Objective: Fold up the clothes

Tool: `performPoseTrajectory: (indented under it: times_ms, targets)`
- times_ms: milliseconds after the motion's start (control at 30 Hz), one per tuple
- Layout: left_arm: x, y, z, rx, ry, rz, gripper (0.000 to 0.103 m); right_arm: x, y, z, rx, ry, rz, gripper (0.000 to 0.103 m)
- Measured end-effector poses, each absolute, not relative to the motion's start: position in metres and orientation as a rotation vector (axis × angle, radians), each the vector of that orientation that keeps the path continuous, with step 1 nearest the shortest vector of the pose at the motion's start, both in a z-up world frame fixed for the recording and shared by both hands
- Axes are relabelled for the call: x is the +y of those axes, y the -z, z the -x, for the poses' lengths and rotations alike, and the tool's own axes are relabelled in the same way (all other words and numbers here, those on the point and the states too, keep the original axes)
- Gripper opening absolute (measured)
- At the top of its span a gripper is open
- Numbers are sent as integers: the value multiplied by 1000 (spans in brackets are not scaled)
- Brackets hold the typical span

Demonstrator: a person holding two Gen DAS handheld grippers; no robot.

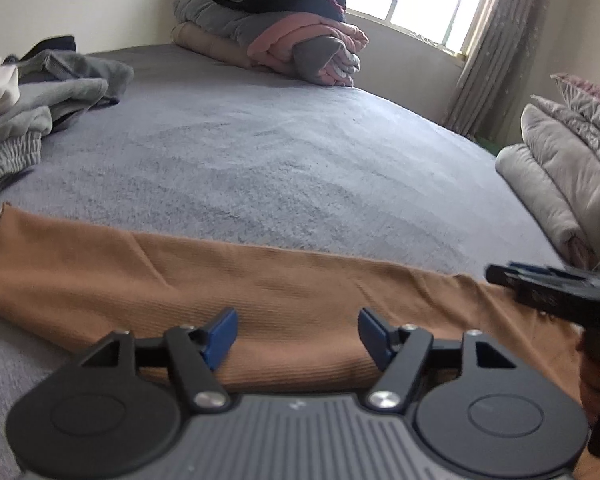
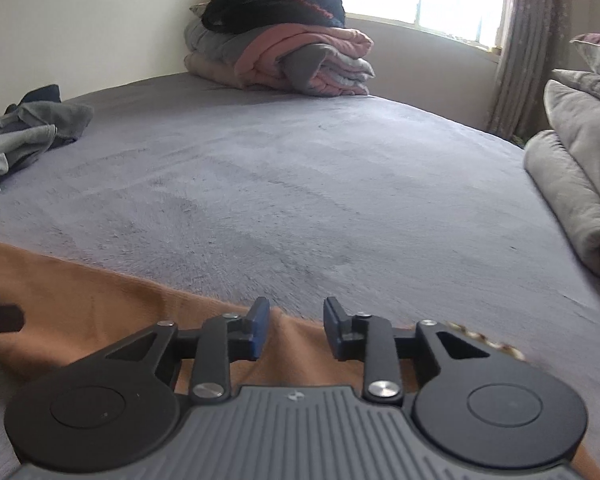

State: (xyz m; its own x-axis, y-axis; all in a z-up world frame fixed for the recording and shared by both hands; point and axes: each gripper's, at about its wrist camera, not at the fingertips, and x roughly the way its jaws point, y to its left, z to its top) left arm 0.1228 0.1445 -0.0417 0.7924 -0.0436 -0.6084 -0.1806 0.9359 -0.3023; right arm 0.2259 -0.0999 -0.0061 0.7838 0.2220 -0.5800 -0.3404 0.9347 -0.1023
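Observation:
A tan ribbed garment (image 1: 260, 280) lies flat across the near part of the grey bed (image 1: 280, 152), folded into a long strip with a frilled hem at its left end. My left gripper (image 1: 296, 334) hovers open over its near edge, nothing between the blue pads. In the right wrist view the same tan garment (image 2: 100, 300) runs under my right gripper (image 2: 296, 328), which is open above the cloth's far edge. The right gripper (image 1: 548, 288) also shows at the right of the left wrist view, held by a hand.
A heap of grey unfolded clothes (image 1: 40, 96) sits at the left of the bed. A stack of folded blankets (image 1: 284, 36) with a dark bundle on top stands at the far wall by the window. Grey quilted bedding (image 1: 568, 168) lies at the right.

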Motion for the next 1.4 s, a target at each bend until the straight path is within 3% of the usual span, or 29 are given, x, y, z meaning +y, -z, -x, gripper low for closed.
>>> performPoseTrajectory:
  times_ms: [400, 967, 1400]
  targets:
    - [132, 30, -111, 634, -26, 439, 77, -172, -27, -151, 594, -167, 170, 42]
    - [51, 4, -77, 618, 95, 343, 85, -348, -30, -43, 609, 34, 38, 53]
    - [-82, 7, -80, 686, 285, 325, 87, -473, -13, 20, 659, 147, 9, 53]
